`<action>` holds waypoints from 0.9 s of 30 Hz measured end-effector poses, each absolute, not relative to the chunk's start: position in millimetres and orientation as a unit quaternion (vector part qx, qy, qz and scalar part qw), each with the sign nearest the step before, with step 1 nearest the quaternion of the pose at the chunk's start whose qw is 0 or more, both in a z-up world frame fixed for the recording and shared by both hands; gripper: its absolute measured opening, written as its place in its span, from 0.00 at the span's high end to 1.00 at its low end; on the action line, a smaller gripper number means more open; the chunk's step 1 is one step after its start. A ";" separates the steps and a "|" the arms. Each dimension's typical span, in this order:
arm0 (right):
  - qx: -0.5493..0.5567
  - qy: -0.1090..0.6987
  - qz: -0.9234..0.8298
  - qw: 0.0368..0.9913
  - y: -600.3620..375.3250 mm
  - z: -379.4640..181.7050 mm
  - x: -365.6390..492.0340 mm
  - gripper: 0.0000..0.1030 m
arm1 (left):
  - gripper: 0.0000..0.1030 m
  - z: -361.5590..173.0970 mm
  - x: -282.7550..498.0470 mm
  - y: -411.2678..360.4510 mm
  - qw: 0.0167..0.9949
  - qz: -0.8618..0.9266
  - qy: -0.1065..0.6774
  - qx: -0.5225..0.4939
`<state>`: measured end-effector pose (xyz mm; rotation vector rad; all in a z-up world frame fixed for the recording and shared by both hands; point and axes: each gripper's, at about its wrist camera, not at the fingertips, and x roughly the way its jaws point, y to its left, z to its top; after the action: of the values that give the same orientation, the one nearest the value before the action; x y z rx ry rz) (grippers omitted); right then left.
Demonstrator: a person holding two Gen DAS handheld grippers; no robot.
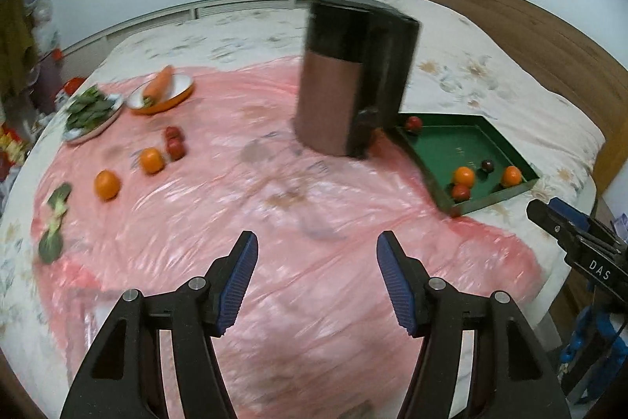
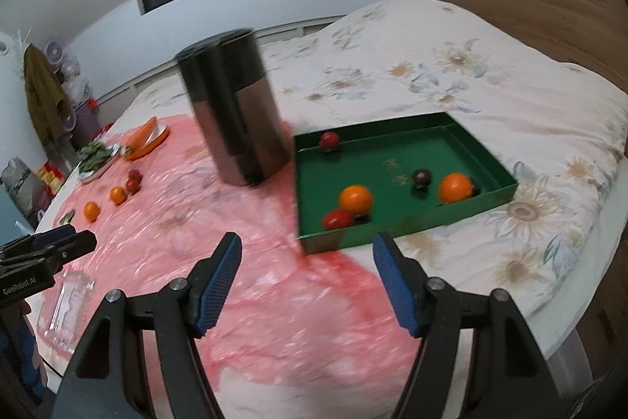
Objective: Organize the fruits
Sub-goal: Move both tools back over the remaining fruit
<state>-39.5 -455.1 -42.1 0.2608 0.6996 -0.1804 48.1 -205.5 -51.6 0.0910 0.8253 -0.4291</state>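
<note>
A green tray (image 2: 463, 211) lies at the right, holding two oranges (image 2: 355, 200), red tomatoes (image 2: 329, 140) and a dark fruit (image 2: 421, 177); the tray also shows in the left wrist view (image 1: 431, 179). Two loose oranges (image 1: 106, 184) and two red tomatoes (image 1: 174, 142) lie on the pink sheet at the left. My left gripper (image 1: 317, 283) is open and empty above the sheet. My right gripper (image 2: 306, 281) is open and empty just before the tray's near edge.
A tall dark cylinder appliance (image 1: 349, 73) stands mid-table beside the tray. An orange bowl with a carrot (image 1: 159, 87), a plate of greens (image 1: 90, 110) and broccoli (image 1: 53, 222) are at the left. A clear glass dish (image 2: 68, 305) lies near the left edge. A wooden headboard (image 2: 510, 2) stands behind.
</note>
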 end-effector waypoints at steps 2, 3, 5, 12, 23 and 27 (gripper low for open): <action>0.125 0.347 -0.079 0.926 -440.5 -44.3 -38.0 0.00 | 0.44 -55.3 44.0 -192.0 0.894 -0.197 0.400 0.041; 0.123 0.349 -0.075 0.926 -434.3 -45.0 -37.3 0.00 | 0.44 -57.3 42.2 -185.1 0.895 -0.192 0.400 0.040; 0.114 0.354 -0.066 0.926 -419.0 -45.9 -35.1 0.00 | 0.44 -60.5 39.3 -172.2 0.897 -0.185 0.400 0.040; 0.084 0.366 -0.035 0.926 -370.9 -46.4 -26.3 0.00 | 0.44 -66.5 34.1 -136.8 0.905 -0.162 0.393 0.033; 0.056 0.384 0.005 0.922 -315.2 -49.7 -12.2 0.00 | 0.43 -71.6 35.1 -93.9 0.913 -0.137 0.384 0.019; 0.051 0.387 0.014 0.921 -301.0 -47.6 -9.9 0.00 | 0.37 -72.7 32.7 -80.9 0.915 -0.129 0.381 0.010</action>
<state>-9.9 -301.0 -47.6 0.1041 0.7953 0.0297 32.7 -80.9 -72.7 0.0208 0.7847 -0.2658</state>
